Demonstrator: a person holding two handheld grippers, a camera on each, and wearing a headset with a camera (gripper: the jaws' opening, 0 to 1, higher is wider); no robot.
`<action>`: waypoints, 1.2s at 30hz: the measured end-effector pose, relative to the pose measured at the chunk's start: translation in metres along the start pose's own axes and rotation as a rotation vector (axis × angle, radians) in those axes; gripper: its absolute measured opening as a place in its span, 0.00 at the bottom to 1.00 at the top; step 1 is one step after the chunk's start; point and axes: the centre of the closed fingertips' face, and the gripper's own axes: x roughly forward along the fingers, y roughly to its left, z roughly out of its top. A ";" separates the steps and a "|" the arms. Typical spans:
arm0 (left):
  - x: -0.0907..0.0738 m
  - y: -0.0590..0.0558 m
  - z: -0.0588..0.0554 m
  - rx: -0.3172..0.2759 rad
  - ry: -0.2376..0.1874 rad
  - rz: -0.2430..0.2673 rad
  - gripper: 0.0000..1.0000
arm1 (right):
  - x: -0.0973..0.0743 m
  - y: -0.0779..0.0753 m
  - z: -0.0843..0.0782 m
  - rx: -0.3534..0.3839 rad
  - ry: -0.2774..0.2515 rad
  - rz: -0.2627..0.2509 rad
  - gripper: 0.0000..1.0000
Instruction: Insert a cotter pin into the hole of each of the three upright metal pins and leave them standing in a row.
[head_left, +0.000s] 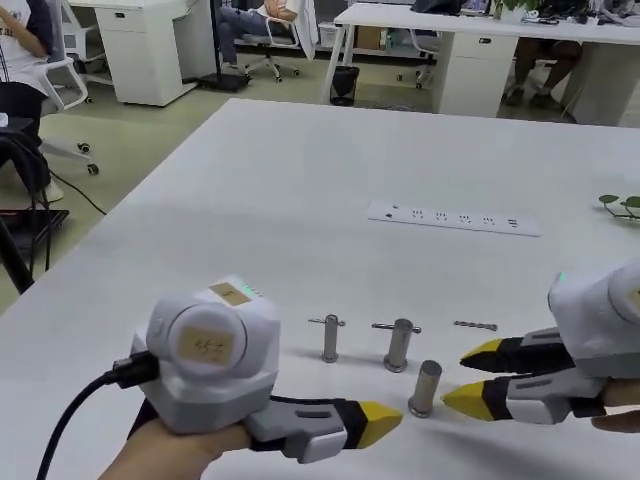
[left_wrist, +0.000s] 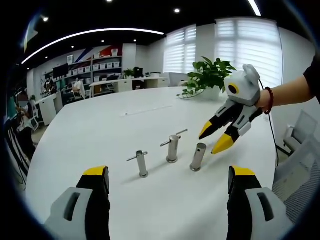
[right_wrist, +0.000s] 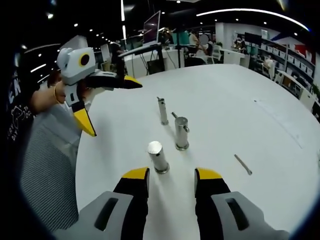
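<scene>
- As the table (head_left: 250, 200) is read inward from its near edge, the left gripper (left_wrist: 168, 171) is met first, held close to that edge. Its jaws are spread wide and nothing is held between them.
- A little farther in, the unfitted metal pin (head_left: 425, 388) is found standing on end. It is set nearer the near edge than its two fellows and so out of their row. A cross hole near its top is made out in the left gripper view, and nothing is passed through it.
- Just beside that pin, toward the right edge, the right gripper (head_left: 475, 376) is held with its jaws parted and empty, the tips pointed toward the left edge.
- Behind these, the left fitted pin (head_left: 330, 340) and the middle fitted pin (head_left: 400, 346) are stood side by side, and the inserted cotter pins (head_left: 320, 322) are seen crossing their tops.
- Farther toward the far edge, just past the right gripper's tips, the loose cotter pin (head_left: 475, 325) is laid flat on the table. Its long axis runs roughly parallel to the near edge.
  - In the right gripper view it is placed ahead of the jaws and off to their right.
  - The right gripper is judged much the nearer, so the pick-up is expected from that side, with the jaws closed across the thin shaft.
- Well beyond, a power strip (head_left: 455, 217) is laid roughly parallel to the far edge.
</scene>
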 end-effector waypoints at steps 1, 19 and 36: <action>0.000 0.000 0.000 0.000 0.000 0.000 0.99 | -0.002 -0.002 0.000 0.002 0.007 -0.001 0.32; 0.000 0.001 -0.002 0.006 0.009 0.004 0.99 | -0.018 -0.056 -0.008 -0.139 0.212 -0.023 0.26; 0.004 -0.003 -0.005 0.015 0.026 -0.011 0.99 | -0.002 -0.098 -0.016 -0.219 0.329 -0.011 0.20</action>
